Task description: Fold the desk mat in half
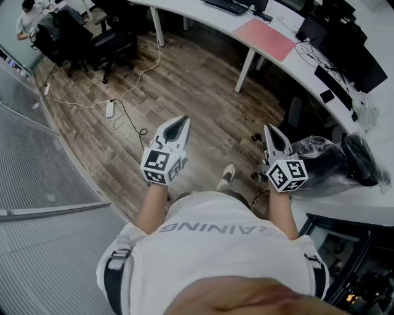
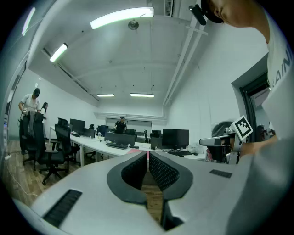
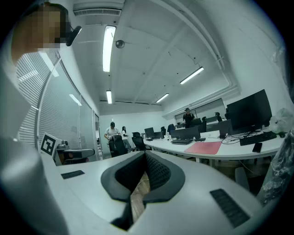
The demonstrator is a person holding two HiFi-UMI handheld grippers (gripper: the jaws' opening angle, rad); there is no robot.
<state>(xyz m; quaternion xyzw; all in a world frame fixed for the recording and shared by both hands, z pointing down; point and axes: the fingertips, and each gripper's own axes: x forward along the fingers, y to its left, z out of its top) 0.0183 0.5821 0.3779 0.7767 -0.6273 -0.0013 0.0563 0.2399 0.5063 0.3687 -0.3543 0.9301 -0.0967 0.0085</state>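
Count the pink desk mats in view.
1. The pink desk mat lies flat and unfolded on the long white desk at the top of the head view, to the right of a keyboard. Others may lie out of frame.

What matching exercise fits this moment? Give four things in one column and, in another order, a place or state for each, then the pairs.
Things:
1. desk mat
2. power strip
3. left tongs
4. keyboard

Places or states:
A. lying on the wooden floor, cable attached
B. shut, nothing between them
C. pink, lying flat on the white desk
D. black, on the desk beyond the mat

Pairs: 1-C, 2-A, 3-B, 4-D
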